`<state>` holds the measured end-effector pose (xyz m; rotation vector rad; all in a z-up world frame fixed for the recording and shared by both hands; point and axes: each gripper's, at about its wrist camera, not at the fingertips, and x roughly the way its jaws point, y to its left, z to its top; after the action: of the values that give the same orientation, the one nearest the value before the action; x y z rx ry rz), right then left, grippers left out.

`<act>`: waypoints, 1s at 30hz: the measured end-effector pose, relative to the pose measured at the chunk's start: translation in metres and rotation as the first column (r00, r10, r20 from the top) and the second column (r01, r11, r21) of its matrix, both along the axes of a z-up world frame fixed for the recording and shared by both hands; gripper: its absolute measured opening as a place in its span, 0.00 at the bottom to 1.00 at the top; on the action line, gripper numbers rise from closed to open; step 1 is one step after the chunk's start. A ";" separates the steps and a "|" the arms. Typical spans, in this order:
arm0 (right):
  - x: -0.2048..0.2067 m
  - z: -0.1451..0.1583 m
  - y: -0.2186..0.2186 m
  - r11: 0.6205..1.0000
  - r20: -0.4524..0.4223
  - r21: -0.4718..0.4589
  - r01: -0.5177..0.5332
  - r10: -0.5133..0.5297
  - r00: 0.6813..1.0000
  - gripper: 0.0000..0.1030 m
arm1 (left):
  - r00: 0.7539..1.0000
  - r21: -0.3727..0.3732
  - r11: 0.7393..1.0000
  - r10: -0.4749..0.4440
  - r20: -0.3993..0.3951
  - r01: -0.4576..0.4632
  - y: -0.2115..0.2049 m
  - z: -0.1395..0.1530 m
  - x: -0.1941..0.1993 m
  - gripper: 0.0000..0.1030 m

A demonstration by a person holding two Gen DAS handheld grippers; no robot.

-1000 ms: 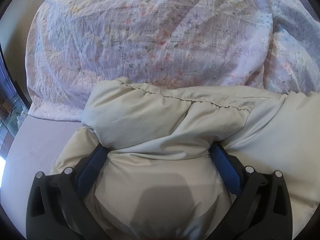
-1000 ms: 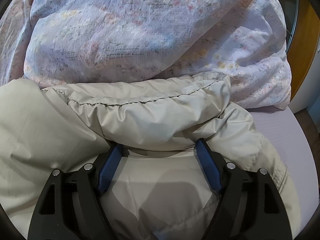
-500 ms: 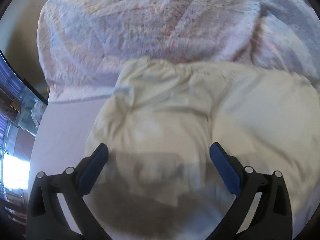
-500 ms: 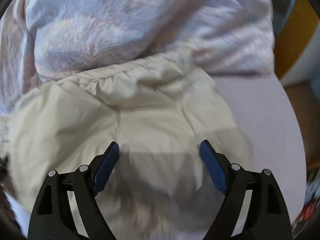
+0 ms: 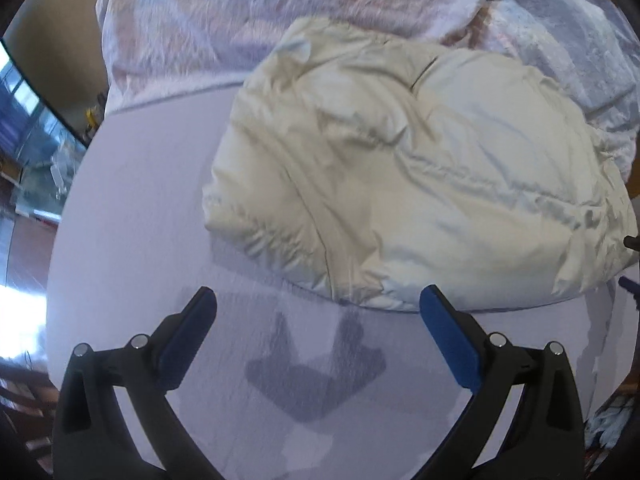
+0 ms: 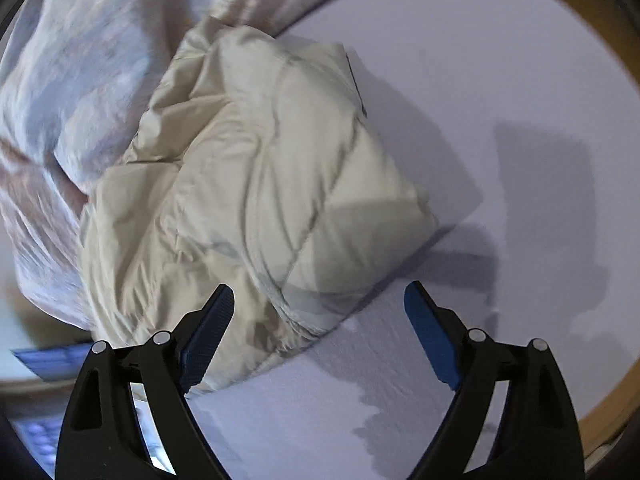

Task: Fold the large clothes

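My cream puffy quilted jacket [image 5: 400,184] lies folded into a bundle on the lilac bed sheet [image 5: 132,208], and both my left tongs [image 5: 318,304] and right tongs [image 6: 319,298], whose jaws have just been opening, are spread and hold nothing.

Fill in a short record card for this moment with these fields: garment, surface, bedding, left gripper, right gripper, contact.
garment: cream padded jacket, folded into a puffy bundle
surface: pale lilac sheet, bare in front of the jacket
bedding: patterned quilt bunched behind the jacket, touching its far edge
left gripper: left gripper, jaws open, nothing between them, over the sheet
right gripper: right gripper, jaws have just been opening, nothing gripped
contact: neither gripper holds the jacket
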<state>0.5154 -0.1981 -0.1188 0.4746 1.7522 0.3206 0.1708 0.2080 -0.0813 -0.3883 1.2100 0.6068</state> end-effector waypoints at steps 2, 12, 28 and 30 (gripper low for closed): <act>0.003 -0.009 0.000 1.000 -0.013 0.012 0.018 -0.018 1.000 0.86 | 0.999 -0.010 0.999 0.035 -0.002 -0.035 0.007 -0.007 0.003 0.98; 0.002 -0.033 0.004 0.999 0.002 0.035 0.042 -0.042 0.999 0.85 | 0.994 -0.024 0.994 0.105 -0.022 -0.106 0.029 -0.025 0.035 0.98; -0.008 -0.026 -0.005 0.993 0.056 0.063 0.099 -0.102 0.993 0.52 | 0.973 -0.027 0.977 0.215 0.080 -0.214 0.049 -0.021 0.048 0.70; -0.010 -0.024 -0.005 0.992 0.063 0.067 0.108 -0.112 0.992 0.47 | 0.971 -0.026 0.975 0.220 0.091 -0.219 0.051 -0.018 0.047 0.55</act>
<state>0.5057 -0.2028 -0.1423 0.5972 1.6484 0.3107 0.2173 0.2591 -0.0995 -0.5634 1.0904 0.7613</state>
